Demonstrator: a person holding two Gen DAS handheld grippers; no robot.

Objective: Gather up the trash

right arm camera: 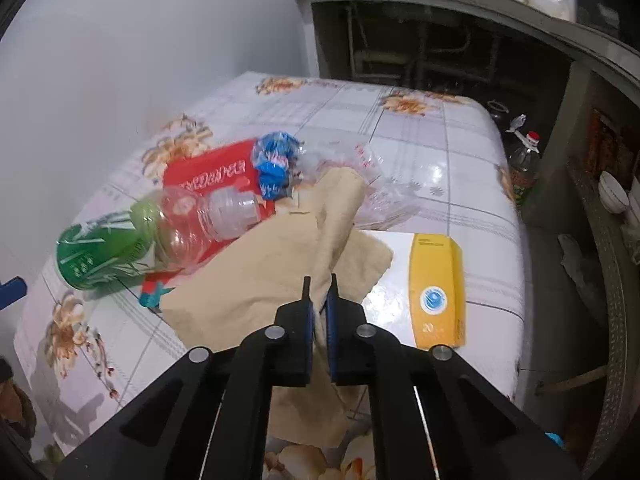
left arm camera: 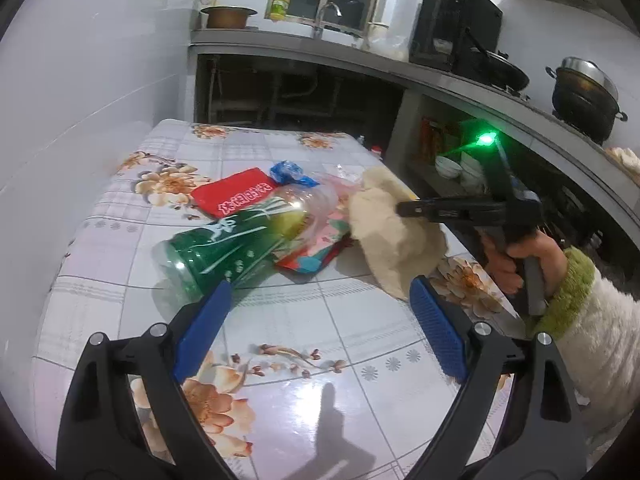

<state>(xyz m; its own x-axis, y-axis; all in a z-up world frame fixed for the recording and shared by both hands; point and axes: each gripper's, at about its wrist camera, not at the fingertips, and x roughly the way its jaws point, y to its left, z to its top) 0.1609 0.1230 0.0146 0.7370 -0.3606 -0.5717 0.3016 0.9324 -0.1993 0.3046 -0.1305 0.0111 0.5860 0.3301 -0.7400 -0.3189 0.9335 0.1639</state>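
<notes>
right claw [right arm camera: 319, 294] is clamped on the beige tissue [right arm camera: 256, 272], which lies crumpled on the surface [right arm camera: 440, 160]. left claw [left arm camera: 320, 312] gapes empty. beyond, a green bottle [right arm camera: 120, 240], red packet [right arm camera: 208, 172], blue wrapper [right arm camera: 274, 164].

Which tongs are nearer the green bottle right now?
Left. The left tongs hang open just short of the green bottle, one pad beside its base. The right tongs are shut on the beige paper, farther off to its side.
</notes>
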